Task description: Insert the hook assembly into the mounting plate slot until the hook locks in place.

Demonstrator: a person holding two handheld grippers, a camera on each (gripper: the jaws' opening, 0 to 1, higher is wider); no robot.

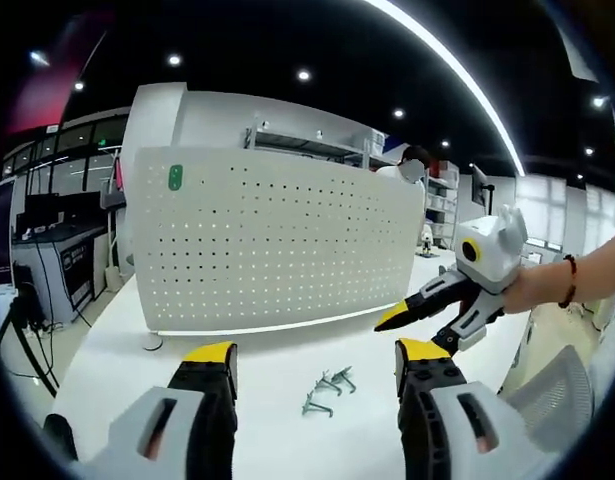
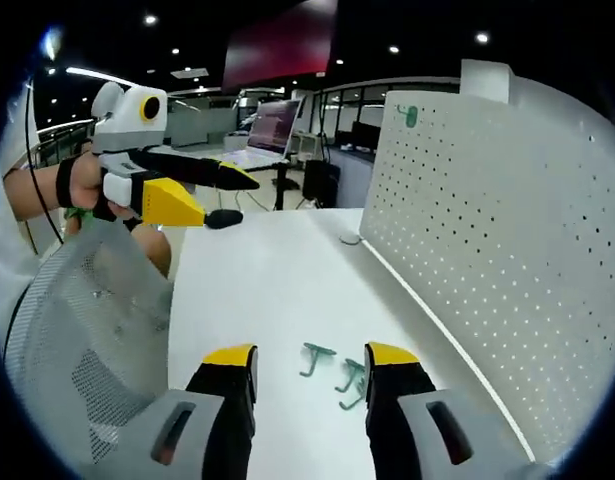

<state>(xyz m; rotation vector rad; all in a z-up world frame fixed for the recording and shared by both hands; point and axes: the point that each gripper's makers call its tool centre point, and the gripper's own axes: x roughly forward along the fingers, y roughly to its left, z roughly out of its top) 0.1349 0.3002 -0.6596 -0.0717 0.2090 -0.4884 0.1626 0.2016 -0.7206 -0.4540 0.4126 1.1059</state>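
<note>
A big office room with a dark ceiling and small round lights sits behind a long white surface point(image 1: 107, 350).

In the left gripper view, the left gripper point(image 1: 315, 365) has its two yellow-tipped jaws spread wide apart, with nothing between them. Just past the jaws, a few small green hooks point(image 1: 327, 390) lie loose on the surface. Behind the hooks stands a tall white board with many little holes point(image 1: 277, 240), upright on the surface. A small green mark point(image 1: 174, 178) sits near its top corner. To the right, a hand point(image 1: 532, 285) holds the right gripper point(image 1: 417, 318) in the air, near the board's end, with its jaws a little apart and empty.

In the right gripper view, the right gripper point(image 2: 312, 360) is spread open too. The green hooks point(image 2: 337, 370) lie between its jaw tips, on the surface point(image 2: 257, 290). The board with holes point(image 2: 487, 260) stands along the right side. The left gripper point(image 2: 227, 195) floats up high on the left, held by a hand point(image 2: 82, 185), well apart from the hooks. A grey mesh chair back point(image 2: 87, 330) is near the surface's edge.
</note>
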